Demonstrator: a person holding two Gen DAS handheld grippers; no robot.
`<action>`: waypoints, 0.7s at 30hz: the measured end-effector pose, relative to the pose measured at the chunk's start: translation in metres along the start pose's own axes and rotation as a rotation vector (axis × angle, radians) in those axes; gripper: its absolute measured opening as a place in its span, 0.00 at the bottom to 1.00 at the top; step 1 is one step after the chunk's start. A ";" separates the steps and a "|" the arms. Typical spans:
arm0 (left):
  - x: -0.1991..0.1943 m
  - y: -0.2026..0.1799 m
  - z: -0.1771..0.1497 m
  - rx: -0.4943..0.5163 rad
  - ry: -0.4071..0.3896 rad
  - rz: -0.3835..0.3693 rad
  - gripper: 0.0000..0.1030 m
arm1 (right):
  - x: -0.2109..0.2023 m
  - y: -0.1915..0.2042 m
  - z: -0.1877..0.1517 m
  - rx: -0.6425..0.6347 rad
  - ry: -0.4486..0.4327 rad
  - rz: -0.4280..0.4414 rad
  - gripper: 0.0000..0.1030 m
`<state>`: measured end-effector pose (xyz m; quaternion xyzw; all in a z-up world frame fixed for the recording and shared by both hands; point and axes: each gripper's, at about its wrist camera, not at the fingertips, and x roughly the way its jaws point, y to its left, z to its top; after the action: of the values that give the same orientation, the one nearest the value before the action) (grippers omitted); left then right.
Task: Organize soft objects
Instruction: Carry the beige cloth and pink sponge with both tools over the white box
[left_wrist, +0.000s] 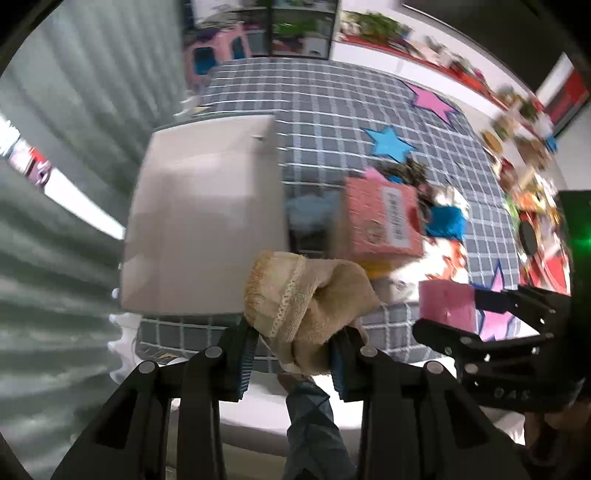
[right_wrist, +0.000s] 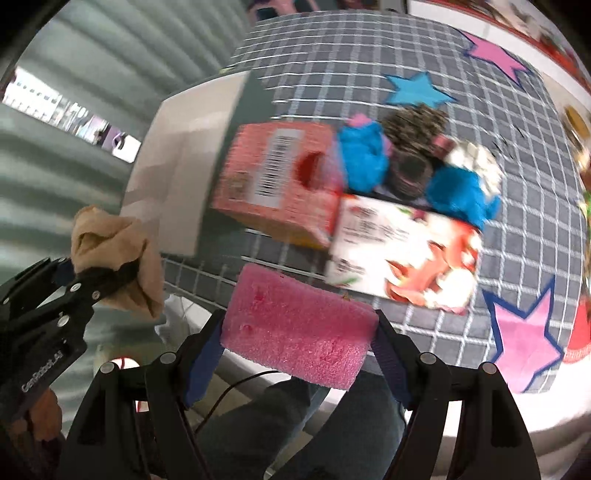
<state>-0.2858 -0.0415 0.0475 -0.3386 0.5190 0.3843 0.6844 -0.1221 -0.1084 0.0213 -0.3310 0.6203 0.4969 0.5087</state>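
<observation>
1. My left gripper (left_wrist: 291, 350) is pinched narrow on a crumpled beige terry cloth with a lace-trimmed hem (left_wrist: 306, 295). The cloth bulges up out of the jaws, gripped near its lower folds so the bulk rides ahead of the fingertips without trailing.

2. My right gripper (right_wrist: 299, 332) is clamped on a pink rectangular foam sponge (right_wrist: 299, 325), the pads pressing on its two short ends. The jaws stand fairly wide because the block fills the gap between them lengthwise.

3. Both tools point steeply down over a grey checked cloth with pink and blue stars (left_wrist: 332, 110), with the picture smeared, so I judge both loads are mid-carry rather than being set down.

4. Ahead of my left gripper and a little to its left sits a pale white open box (left_wrist: 207, 221). I take it for the bin meant for soft things, which is why I hold both items lifted clear of the table.

5. Ahead of my right gripper lie a pink cardboard carton with a barcode (right_wrist: 273, 184) and a flat white printed box (right_wrist: 402, 254). Beyond them, fuzzy blue bundles (right_wrist: 461, 195) remain unsorted.

6. Each tool sees the other beside it, so I carry them apart to avoid a knock.
</observation>
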 end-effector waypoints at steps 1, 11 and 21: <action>-0.001 0.007 0.001 -0.021 -0.006 0.009 0.36 | 0.000 0.008 0.005 -0.023 0.000 0.003 0.75; 0.008 0.085 0.009 -0.233 -0.030 0.091 0.36 | 0.000 0.073 0.045 -0.179 -0.020 0.025 0.75; 0.043 0.108 0.020 -0.277 -0.009 0.124 0.36 | 0.020 0.111 0.074 -0.222 -0.002 0.017 0.75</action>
<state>-0.3649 0.0347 0.0039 -0.3954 0.4779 0.4954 0.6082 -0.2066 -0.0039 0.0342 -0.3796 0.5637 0.5673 0.4651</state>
